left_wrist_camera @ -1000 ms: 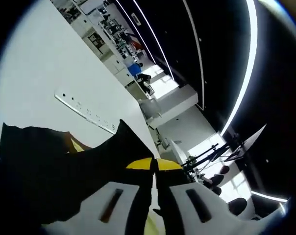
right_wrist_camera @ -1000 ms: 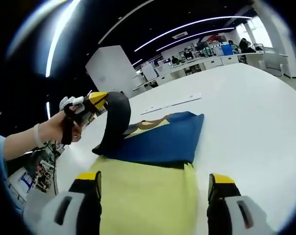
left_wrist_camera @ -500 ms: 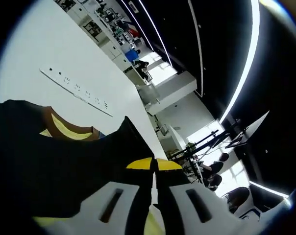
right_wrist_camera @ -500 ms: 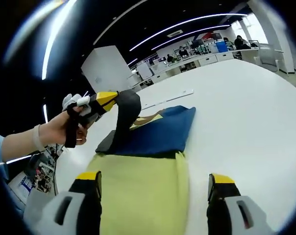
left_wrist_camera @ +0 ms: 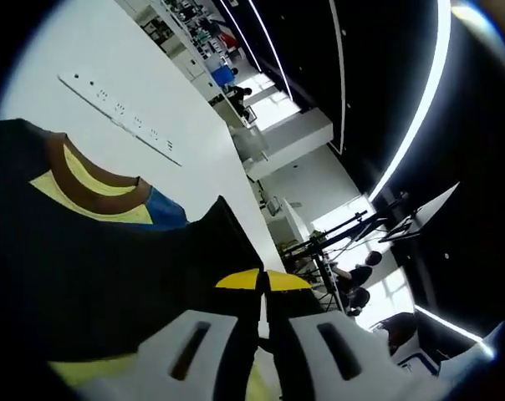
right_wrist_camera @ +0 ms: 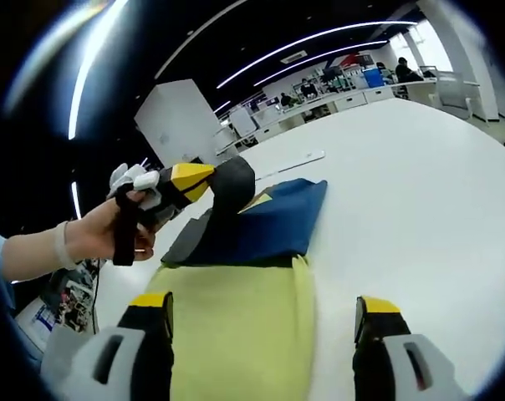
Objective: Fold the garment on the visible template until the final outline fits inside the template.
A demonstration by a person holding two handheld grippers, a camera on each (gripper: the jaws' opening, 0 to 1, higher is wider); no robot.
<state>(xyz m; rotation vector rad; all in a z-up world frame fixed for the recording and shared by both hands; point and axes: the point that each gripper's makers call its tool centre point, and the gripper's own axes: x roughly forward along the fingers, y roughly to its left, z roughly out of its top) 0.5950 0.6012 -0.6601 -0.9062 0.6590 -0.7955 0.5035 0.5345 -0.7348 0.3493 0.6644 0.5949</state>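
The garment (right_wrist_camera: 261,230), dark blue with a brown-and-yellow collar (left_wrist_camera: 94,180), lies on the white table (right_wrist_camera: 420,192), partly over the yellow template (right_wrist_camera: 236,334). The left gripper (right_wrist_camera: 204,180), held in a hand (right_wrist_camera: 110,238), has its yellow-tipped jaws closed on a dark fold of the garment, raised above the template's far edge. The right gripper (right_wrist_camera: 262,311) hovers over the template's near end, jaws spread wide, holding nothing. A white strip (right_wrist_camera: 290,160) lies beyond the garment.
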